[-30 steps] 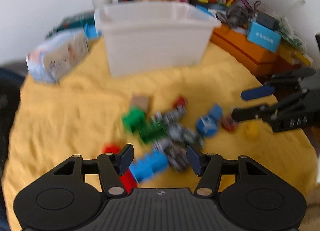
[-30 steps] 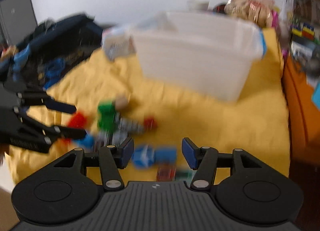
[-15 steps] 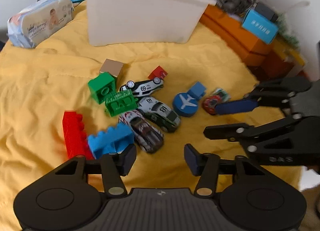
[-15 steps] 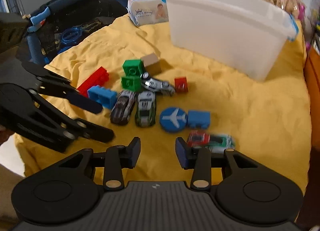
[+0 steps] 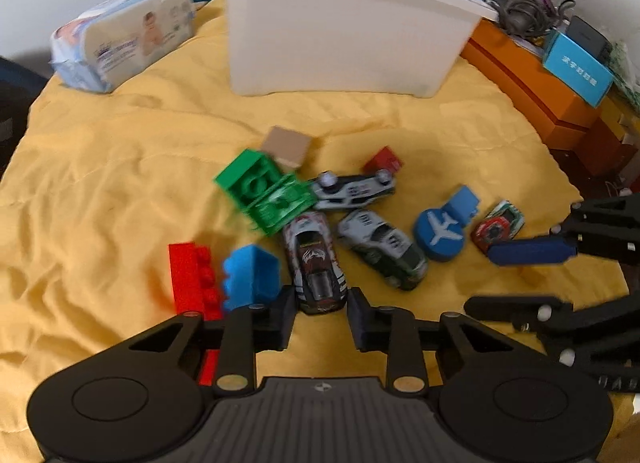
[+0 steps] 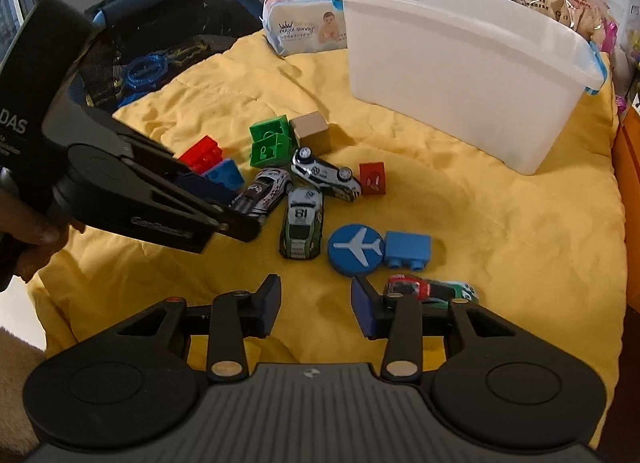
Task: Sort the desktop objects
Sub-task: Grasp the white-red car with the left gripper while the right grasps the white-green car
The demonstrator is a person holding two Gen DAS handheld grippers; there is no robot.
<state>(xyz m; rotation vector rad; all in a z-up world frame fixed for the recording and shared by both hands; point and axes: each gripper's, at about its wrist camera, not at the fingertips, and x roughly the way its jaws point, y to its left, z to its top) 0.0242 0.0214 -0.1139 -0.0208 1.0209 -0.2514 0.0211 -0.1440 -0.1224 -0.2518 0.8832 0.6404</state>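
The black-and-white toy car [image 5: 316, 263] with red markings lies on the yellow cloth [image 5: 100, 191], its long axis running near to far; which end is its nose I cannot tell. The near end sits just in front of the left hand-held gripper [image 5: 322, 317], whose blue-padded fingers stand apart on either side of it, touching nothing. Just left of it are a blue brick [image 5: 250, 277] and a long red brick [image 5: 192, 283]; just right, a green-and-white car [image 5: 380, 249] numbered 81 lies slanted. Farther off, a white car [image 5: 354, 189] lies on its side, wheels showing, beside two green bricks [image 5: 264, 193], a tan cube [image 5: 286, 147] and a small red block [image 5: 384, 161]. To the right sit a round blue disc with a white aeroplane [image 5: 440, 235] and a small blue brick [image 5: 464, 203] touching it.

The right wrist view shows a red-and-green car [image 6: 432, 291] just beyond the right hand-held gripper [image 6: 316, 303], fingers apart and empty. A white plastic bin [image 6: 460, 75] stands at the far side, with a wipes pack [image 6: 306, 29] to its left.
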